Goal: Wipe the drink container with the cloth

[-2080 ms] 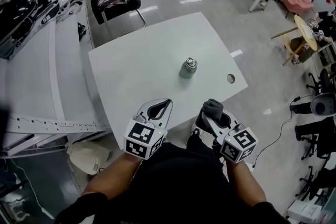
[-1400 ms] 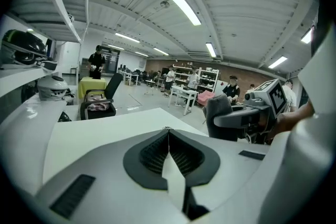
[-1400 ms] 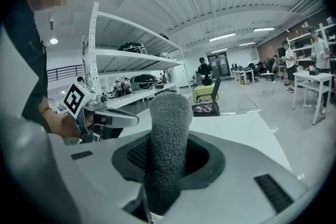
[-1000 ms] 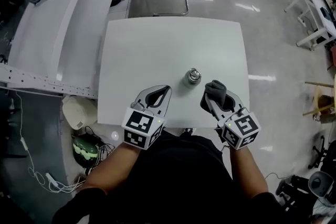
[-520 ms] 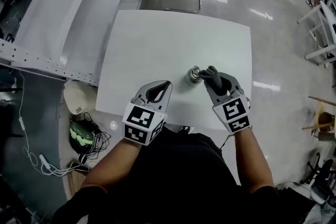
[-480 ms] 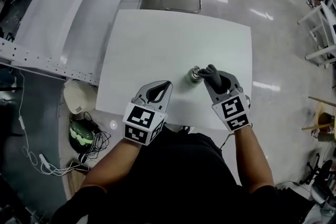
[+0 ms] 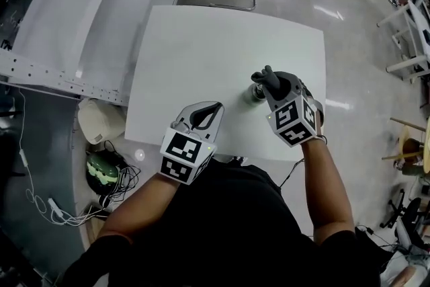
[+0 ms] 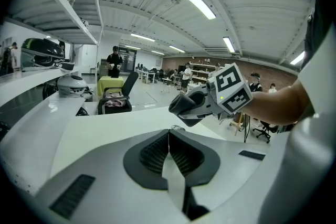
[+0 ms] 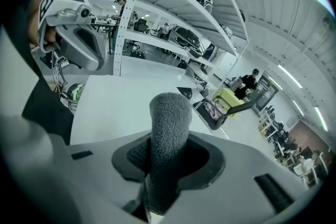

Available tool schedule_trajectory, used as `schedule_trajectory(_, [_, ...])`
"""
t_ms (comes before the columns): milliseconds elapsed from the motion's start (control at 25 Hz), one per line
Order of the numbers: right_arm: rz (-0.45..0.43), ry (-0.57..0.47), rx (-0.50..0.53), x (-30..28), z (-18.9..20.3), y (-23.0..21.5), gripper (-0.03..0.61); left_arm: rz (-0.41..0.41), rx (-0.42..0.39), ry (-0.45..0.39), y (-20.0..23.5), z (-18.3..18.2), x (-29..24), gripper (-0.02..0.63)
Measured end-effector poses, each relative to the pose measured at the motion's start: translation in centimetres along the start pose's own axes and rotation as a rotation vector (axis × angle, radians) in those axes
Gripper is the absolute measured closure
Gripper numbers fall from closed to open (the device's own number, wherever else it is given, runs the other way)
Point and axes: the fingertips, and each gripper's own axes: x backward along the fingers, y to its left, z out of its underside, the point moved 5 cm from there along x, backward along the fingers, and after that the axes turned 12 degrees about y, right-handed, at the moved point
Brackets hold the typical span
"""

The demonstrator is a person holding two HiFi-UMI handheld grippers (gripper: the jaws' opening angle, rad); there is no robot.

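Clamping cloth [image 7: 267, 75], right tongs [image 7: 275, 85] just above drink container [image 7: 255, 94], left tongs [image 7: 209, 109] aside

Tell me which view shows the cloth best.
The right gripper view: the cloth stands centre frame, clamped in the right claw, its nap clear. The head view shows only its dark tip by the container. The left gripper view shows it small, from the side.

Small metallic drink container [image 7: 254, 95] stands upright; a rolled dark grey cloth [image 7: 269, 80] is just over its top.
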Motion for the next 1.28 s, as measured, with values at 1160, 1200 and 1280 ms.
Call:
schedule_trajectory(1160, [0.219, 0.156, 0.139, -0.1, 0.7, 7.1, 0.462, 0.105, -0.024, 0.009, 3.3, 1.8, 0.6, 0.597])
schedule_trajectory(1200, [0.215, 0.158, 0.139, -0.2, 0.8, 7.5, 0.462, 0.106, -0.024, 0.011, 3.2, 1.9, 0.6, 0.597])
schedule_trajectory(1280, [0.207, 0.16, 0.144, -0.4, 1.1, 8.1, 0.462, 0.108, -0.024, 0.013, 3.1, 2.0, 0.6, 0.597])
